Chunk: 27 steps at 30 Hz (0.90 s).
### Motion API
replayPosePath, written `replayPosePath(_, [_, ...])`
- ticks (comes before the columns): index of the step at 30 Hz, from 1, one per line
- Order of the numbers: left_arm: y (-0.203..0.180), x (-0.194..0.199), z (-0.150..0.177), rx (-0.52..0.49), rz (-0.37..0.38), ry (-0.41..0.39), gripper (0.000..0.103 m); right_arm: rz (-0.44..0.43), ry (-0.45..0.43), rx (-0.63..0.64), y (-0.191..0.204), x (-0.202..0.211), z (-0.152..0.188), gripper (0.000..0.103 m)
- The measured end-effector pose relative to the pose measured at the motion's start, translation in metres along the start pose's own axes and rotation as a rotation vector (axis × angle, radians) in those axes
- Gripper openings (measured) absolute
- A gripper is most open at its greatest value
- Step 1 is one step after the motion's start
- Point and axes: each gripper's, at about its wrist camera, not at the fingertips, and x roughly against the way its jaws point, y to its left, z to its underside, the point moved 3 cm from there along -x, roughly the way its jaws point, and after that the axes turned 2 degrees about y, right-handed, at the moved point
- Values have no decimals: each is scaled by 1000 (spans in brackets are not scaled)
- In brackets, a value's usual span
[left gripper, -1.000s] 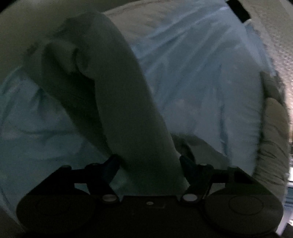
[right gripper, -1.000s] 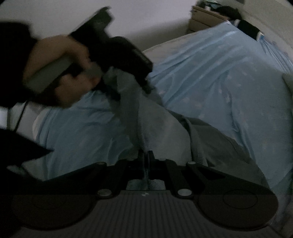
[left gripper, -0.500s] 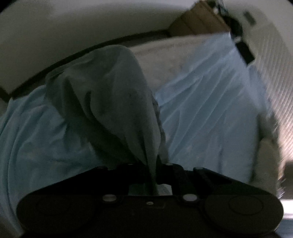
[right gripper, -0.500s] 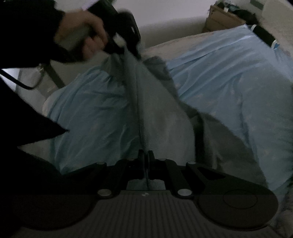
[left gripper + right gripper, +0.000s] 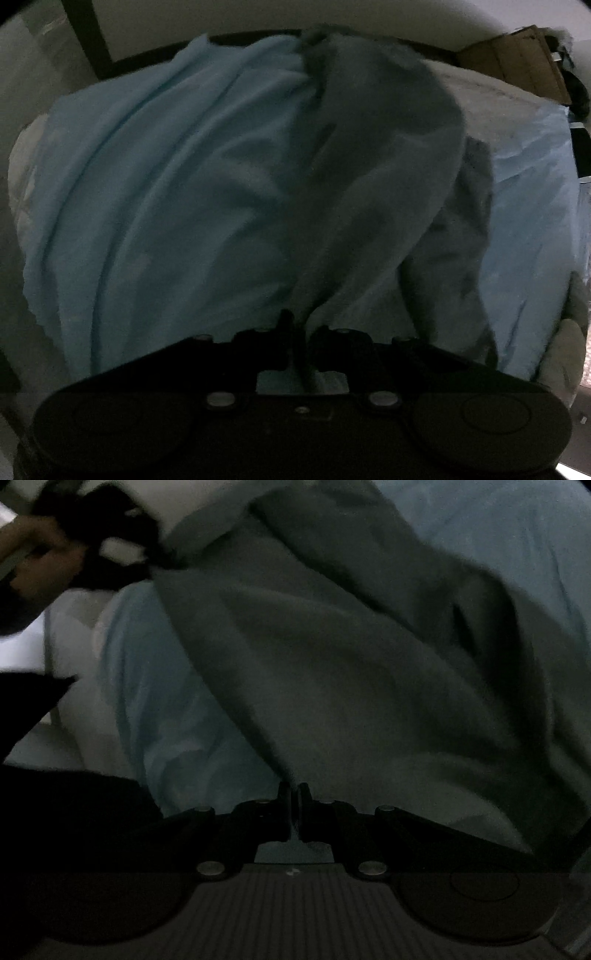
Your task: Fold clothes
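Note:
A grey garment (image 5: 376, 177) hangs stretched between both grippers above a bed with a light blue sheet (image 5: 177, 192). My left gripper (image 5: 301, 325) is shut on one edge of the garment. My right gripper (image 5: 293, 794) is shut on another edge of the same garment (image 5: 351, 672), which fills most of the right wrist view. The left gripper and the hand holding it (image 5: 48, 557) show at the upper left of the right wrist view, where the cloth runs up to them. The room is dim.
The blue sheet (image 5: 155, 686) covers the bed below the cloth. A brown cabinet (image 5: 517, 59) stands at the far right by the wall. A pale bundle (image 5: 565, 347) lies at the bed's right edge. A dark bed frame (image 5: 96, 48) runs along the back.
The left gripper closed on the garment, then both grippers moved apart and spread it wide. The right wrist view has tilted down onto the cloth.

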Motion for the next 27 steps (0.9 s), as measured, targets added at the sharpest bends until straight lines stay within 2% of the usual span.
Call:
replayPosePath(2, [2,0,-2,3,-4,4,20,15,26,-27,0,-11,-1,3])
replayPosePath(4, [2,4,-6,1,-7,-2,43,38,52,-31,3,-19,-4,3])
replayPosePath(7, [-5,21,-11,-48,-17,-36,50,67,76,-29,10,-24,-9,7])
replayPosePath(9, [-11,34,-14,-108,-17,-71,60,82,76,-41,11,-26,-13,19])
replayPosePath(11, [-27,45,-19,-179,-25,-118,61,92,54,-64,10,-25,-15,41])
replayPosePath(13, [-42,48,-25,-259,-35,-159,62,105,37,-97,10,-23,-16,50])
replayPosePath(20, [-104,19,-49,-497,-86,-218,61,174,-10,-166,14,-5,-14,50])
replayPosePath(24, [-124,1,-63,-577,-143,-217,60,227,-36,-218,16,16,-1,50])
replayPosePath(27, [-139,-21,-72,-617,-189,-222,60,248,-56,-312,11,26,7,50])
